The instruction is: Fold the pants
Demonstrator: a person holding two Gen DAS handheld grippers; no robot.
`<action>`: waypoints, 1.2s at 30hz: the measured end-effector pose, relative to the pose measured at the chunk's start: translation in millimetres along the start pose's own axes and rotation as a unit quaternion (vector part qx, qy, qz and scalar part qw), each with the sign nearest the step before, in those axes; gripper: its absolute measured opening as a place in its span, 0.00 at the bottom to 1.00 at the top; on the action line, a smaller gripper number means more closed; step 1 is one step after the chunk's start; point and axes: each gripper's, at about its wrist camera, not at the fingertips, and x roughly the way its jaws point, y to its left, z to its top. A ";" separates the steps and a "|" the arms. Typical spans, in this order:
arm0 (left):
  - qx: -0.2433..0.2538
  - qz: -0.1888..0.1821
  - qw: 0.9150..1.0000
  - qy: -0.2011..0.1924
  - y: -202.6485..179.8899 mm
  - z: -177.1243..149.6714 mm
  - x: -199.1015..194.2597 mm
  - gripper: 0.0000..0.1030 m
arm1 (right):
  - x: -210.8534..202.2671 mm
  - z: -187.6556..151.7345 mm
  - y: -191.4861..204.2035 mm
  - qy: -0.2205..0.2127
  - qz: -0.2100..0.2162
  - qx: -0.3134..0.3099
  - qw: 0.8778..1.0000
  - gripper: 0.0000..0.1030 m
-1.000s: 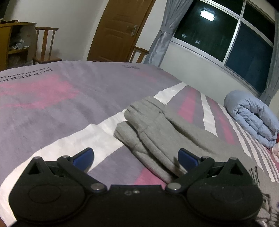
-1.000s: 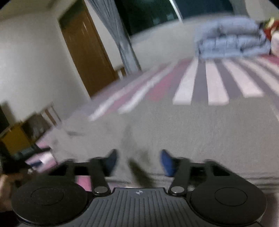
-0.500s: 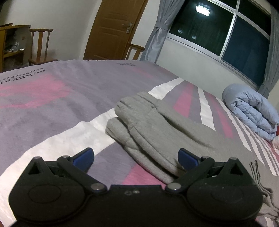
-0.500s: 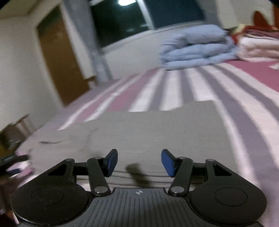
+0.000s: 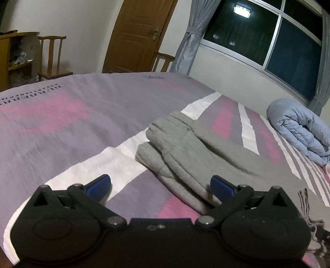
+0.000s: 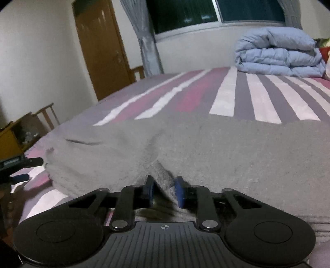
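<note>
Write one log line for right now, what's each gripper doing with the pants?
task: fold pants | left gripper: open, holding nothing | right gripper: shut on gray pants edge | pants: on striped bed

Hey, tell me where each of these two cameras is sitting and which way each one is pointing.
Left wrist: on the left gripper, low over the striped bed, facing the door; its open blue fingers show.
Right wrist: on the right gripper, facing the window; its fingers pinch a fold of the pants.
Shared: gray pants, blue comforter, door, curtain.
</note>
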 end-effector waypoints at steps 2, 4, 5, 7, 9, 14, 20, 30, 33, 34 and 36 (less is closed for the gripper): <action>0.000 -0.003 1.000 0.005 -1.2 0.0 2.3 0.94 | -2.8 0.2 2.2 -0.006 -0.002 -0.011 1.000 0.16; 0.003 -0.007 1.000 0.005 -1.8 -0.4 2.2 0.94 | -14.8 1.1 4.1 -0.027 0.008 -0.011 1.000 0.15; 0.005 -0.009 1.000 0.005 -2.2 -0.4 2.2 0.94 | -20.4 1.6 3.1 -0.036 0.017 -0.009 0.999 0.15; 0.007 -0.011 1.000 0.004 -3.4 -0.5 2.2 0.94 | -19.8 0.2 4.7 -0.024 0.022 -0.020 0.999 0.16; 0.003 -0.011 1.000 0.005 -3.0 -0.9 2.9 0.94 | -2.8 -7.0 4.3 0.027 0.026 -0.035 0.999 0.19; 0.003 -0.011 1.000 0.010 -4.3 -2.2 5.0 0.94 | -29.2 -3.7 -4.1 -0.032 0.049 0.003 0.998 0.30; -0.008 -0.046 0.999 0.014 -4.1 -1.0 7.8 0.93 | -75.1 -1.4 -41.2 -0.086 -0.004 0.041 0.995 0.30; -0.047 -0.098 0.992 0.068 -0.2 3.6 48.5 0.85 | -117.6 -4.8 -94.5 -0.121 -0.077 0.092 0.985 0.48; -0.062 -0.110 0.989 0.071 3.2 6.5 60.4 0.85 | -120.8 -6.3 -101.5 -0.120 -0.082 0.106 0.984 0.48; -0.064 -0.114 0.989 0.072 3.8 7.3 64.2 0.84 | -121.3 -8.1 -101.7 -0.119 -0.082 0.108 0.984 0.48; -0.068 -0.120 0.988 0.071 4.1 8.2 70.9 0.84 | -120.2 -9.9 -102.6 -0.114 -0.084 0.109 0.984 0.48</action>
